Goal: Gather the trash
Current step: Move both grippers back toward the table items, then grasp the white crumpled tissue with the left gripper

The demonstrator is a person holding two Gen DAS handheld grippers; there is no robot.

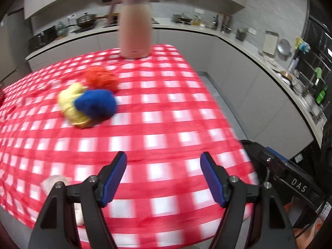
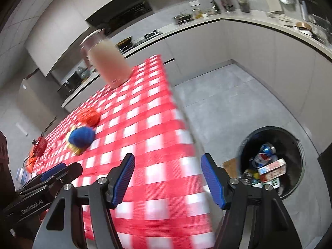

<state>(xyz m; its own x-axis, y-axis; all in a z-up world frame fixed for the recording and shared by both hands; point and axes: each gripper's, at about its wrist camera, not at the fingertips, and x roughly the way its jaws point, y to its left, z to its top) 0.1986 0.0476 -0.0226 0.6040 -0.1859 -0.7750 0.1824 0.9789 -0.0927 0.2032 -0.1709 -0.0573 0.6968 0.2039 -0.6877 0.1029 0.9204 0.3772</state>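
My left gripper [image 1: 164,161] is open and empty above the near part of the red-and-white checked table [image 1: 166,124]. My right gripper [image 2: 168,164] is open and empty over the table's right edge [image 2: 182,112]. A black round trash bin [image 2: 271,161] stands on the floor right of the table; it holds a Pepsi can [image 2: 263,153] and cartons [image 2: 271,170]. A pale crumpled scrap [image 1: 55,181] lies on the cloth by my left finger. The left gripper also shows in the right wrist view [image 2: 51,173].
A pink jug [image 1: 134,25] stands at the table's far end. Orange [image 1: 101,78], yellow [image 1: 70,103] and blue [image 1: 95,103] yarn balls lie mid-table. Red and orange items [image 2: 38,145] sit at the far left. Kitchen counters [image 1: 238,41] run behind and to the right.
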